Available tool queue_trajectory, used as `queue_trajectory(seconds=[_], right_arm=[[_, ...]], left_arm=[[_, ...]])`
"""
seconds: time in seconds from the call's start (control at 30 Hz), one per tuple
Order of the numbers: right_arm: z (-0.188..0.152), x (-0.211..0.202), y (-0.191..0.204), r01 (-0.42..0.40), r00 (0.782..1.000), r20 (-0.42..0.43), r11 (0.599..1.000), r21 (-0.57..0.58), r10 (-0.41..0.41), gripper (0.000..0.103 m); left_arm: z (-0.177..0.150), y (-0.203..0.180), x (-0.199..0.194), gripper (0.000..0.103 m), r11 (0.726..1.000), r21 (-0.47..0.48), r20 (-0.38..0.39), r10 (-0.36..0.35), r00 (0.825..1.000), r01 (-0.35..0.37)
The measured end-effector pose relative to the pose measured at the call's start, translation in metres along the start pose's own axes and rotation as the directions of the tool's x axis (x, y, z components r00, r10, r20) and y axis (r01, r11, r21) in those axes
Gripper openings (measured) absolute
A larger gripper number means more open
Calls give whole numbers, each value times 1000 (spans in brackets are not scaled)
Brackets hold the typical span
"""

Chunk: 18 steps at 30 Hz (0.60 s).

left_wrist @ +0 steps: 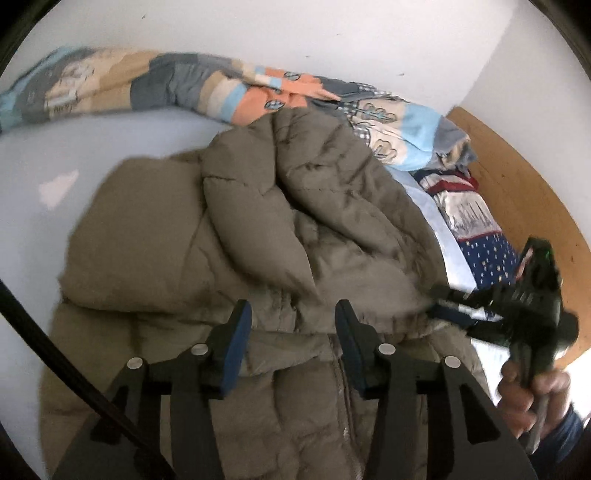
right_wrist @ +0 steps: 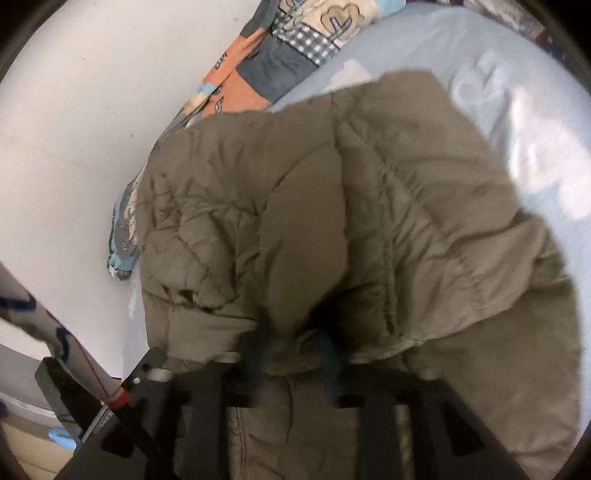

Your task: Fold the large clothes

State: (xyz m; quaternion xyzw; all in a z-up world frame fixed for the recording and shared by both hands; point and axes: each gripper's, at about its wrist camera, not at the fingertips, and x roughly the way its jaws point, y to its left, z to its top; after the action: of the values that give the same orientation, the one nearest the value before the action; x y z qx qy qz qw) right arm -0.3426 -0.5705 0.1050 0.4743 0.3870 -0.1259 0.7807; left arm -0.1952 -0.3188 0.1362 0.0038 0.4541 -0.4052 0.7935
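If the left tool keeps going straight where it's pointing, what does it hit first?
Most likely the olive padded coat: the left tool hangs open just over its puffy fabric, nothing between. Exact gap unclear.

You are in a bedroom at home: a bed with a pale blue sheet (left_wrist: pixel 26 155), a patchwork quilt (left_wrist: pixel 155 85) bunched along the white wall (left_wrist: pixel 295 29), a wooden headboard (left_wrist: pixel 517 177), and a patterned pillow (left_wrist: pixel 476 229) beside it.

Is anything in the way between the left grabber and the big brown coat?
No. The left gripper hangs right over the brown coat with its jaws apart and nothing between them and the fabric. The patterned quilt lies behind, along the wall.
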Motion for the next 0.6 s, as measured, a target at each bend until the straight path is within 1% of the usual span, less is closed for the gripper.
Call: queue_trajectory(seconds=[0.03, 0.07, 0.13, 0.17, 0.2, 0.23, 0.3, 0.37, 0.43, 0.47, 0.53, 0.57, 0.6], right_arm=[[1, -7, 0, -10, 1000, 8, 1000, 12, 10, 55], [2, -15, 0, -17, 1000, 16, 1000, 19, 17, 55], [3, -27, 2, -4, 1000, 28, 1000, 11, 4, 55], [4, -35, 4, 6, 999, 50, 1000, 0, -6, 55], [5, -42, 9, 17, 997, 78, 1000, -9, -16, 55], [5, -52, 13, 34, 993, 114, 999, -29, -30, 55], [9, -67, 26, 78, 981, 186, 992, -95, -59, 55], [14, -73, 40, 116, 967, 242, 982, -147, -78, 55], [19, -71, 55, 140, 954, 290, 970, -196, -79, 55], [21, -71, 61, 161, 948, 305, 963, -218, -89, 55], [25, -61, 73, 196, 939, 328, 943, -268, -102, 55], [28, -53, 78, 210, 936, 336, 932, -295, -104, 55], [30, -45, 81, 221, 935, 339, 923, -315, -108, 55]], left_arm=[[-1, 0, -7, 46, 1000, 17, 10, 13, 1000, -13], [-1, 0, -14, 46, 999, 25, 23, 23, 999, -23], [3, -1, -25, 46, 999, 23, 47, 27, 999, -28], [7, -3, -29, 46, 999, 25, 63, 27, 998, -28], [12, -7, -29, 49, 999, 32, 72, 29, 997, -31], [18, -12, -30, 52, 998, 50, 79, 35, 996, -39], [28, -25, -28, 55, 993, 92, 90, 61, 994, -69], [41, -42, -20, 60, 983, 150, 110, 87, 990, -103], [53, -57, -8, 73, 968, 193, 140, 133, 981, -159], [59, -64, 1, 75, 959, 219, 145, 153, 977, -183], [68, -70, 21, 76, 942, 261, 139, 178, 974, -209], [72, -70, 33, 76, 937, 267, 130, 198, 972, -227], [76, -69, 43, 76, 937, 265, 114, 205, 972, -229]])
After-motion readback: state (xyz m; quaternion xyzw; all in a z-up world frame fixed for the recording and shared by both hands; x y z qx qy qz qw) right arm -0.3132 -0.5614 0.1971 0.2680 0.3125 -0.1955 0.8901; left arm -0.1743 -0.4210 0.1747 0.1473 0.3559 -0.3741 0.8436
